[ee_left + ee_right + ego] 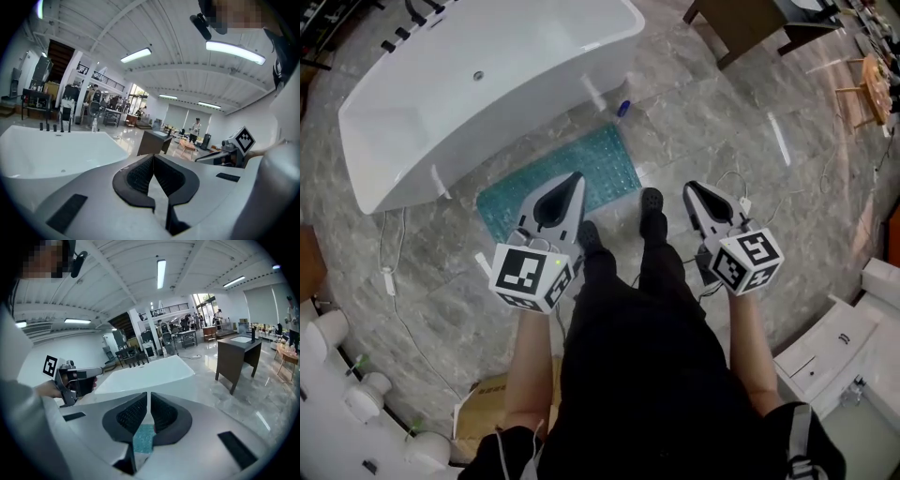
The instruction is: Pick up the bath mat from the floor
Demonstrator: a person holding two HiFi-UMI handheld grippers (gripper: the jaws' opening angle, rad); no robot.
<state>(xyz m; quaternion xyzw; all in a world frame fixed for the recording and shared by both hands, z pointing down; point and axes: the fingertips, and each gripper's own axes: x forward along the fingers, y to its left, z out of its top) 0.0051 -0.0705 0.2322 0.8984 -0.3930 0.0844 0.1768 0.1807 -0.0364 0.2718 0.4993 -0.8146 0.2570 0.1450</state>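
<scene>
While both jaw pairs sit pressed together and empty, I keep left gripper point(577, 178) and right gripper point(690, 187) high, angled down, likely lining up reach. Bath mat point(605, 161) lies flat on floor point(712, 122), untouched, just beside bathtub point(487, 84), ahead of shoes point(652, 200).

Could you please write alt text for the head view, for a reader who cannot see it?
A teal bath mat lies flat on the grey stone floor beside a white bathtub; a standing person, seen from above, holds out the left gripper and right gripper, both shut and empty.
</scene>
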